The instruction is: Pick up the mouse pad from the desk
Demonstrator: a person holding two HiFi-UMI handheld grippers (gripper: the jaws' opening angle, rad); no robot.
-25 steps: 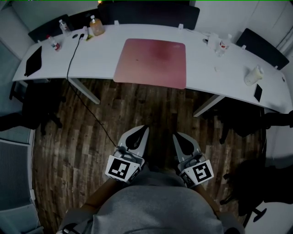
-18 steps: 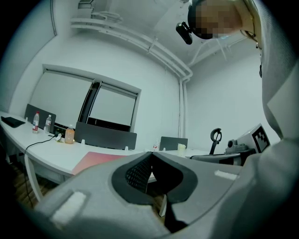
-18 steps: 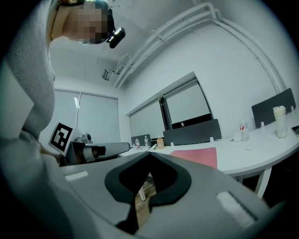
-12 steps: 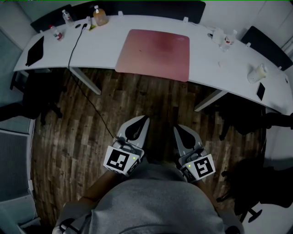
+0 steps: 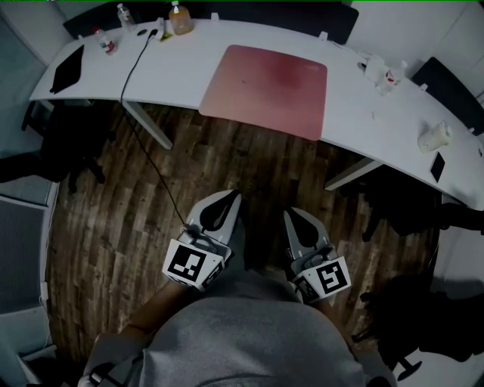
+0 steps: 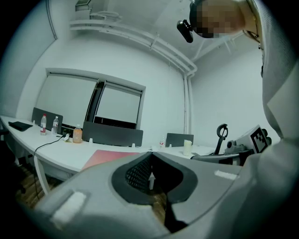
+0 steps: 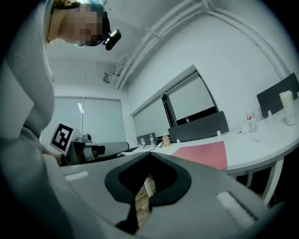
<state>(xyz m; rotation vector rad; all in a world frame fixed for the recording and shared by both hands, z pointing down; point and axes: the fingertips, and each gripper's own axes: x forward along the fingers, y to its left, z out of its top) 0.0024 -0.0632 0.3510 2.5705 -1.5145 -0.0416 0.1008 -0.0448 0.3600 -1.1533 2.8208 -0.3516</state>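
Note:
A large pink mouse pad [image 5: 266,91] lies flat on the long white desk [image 5: 363,128], its near edge at the desk's front edge. It also shows as a pink strip in the left gripper view [image 6: 108,157] and the right gripper view [image 7: 202,153]. My left gripper [image 5: 231,198] and right gripper [image 5: 290,216] are held close to my body over the wooden floor, well short of the desk. Both point level toward the desk with jaws shut and nothing between them.
Bottles [image 5: 180,18] and a black cable [image 5: 136,83] sit at the desk's far left, a black tablet [image 5: 68,68] further left. Cups [image 5: 436,137] and small bottles [image 5: 382,73] stand on the right. Dark chairs [image 5: 408,212] flank the desk's legs [image 5: 147,125].
The desk and mouse pad have shifted slightly lower and to the right in the head view. Both grippers keep their place near my body, still shut.

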